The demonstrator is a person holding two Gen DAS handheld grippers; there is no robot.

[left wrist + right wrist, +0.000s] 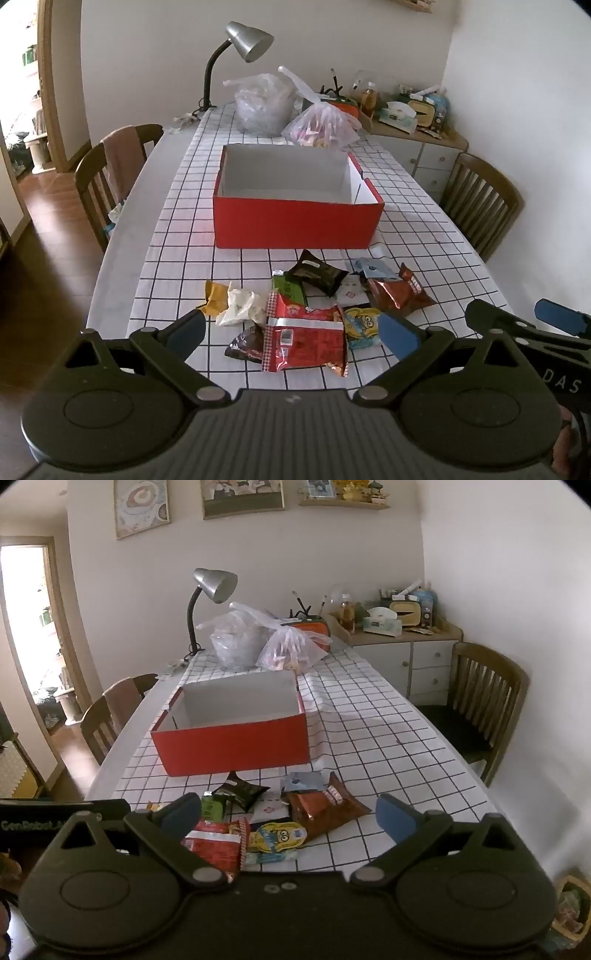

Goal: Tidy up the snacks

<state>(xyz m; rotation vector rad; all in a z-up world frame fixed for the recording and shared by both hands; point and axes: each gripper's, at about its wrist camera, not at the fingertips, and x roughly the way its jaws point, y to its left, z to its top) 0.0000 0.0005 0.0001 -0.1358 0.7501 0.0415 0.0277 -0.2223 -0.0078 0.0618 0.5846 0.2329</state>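
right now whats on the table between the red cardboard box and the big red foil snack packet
In the left wrist view, a black snack packet and a green one lie between the red cardboard box and the big red foil snack packet.

An open red box [236, 738] is seen on the checked surface [388, 738], empty. Snack packets [273, 812] are scattered just in front of it. The right gripper [288, 814] is held above them, its 2 fingers [393, 818] spread wide, nothing gripped.
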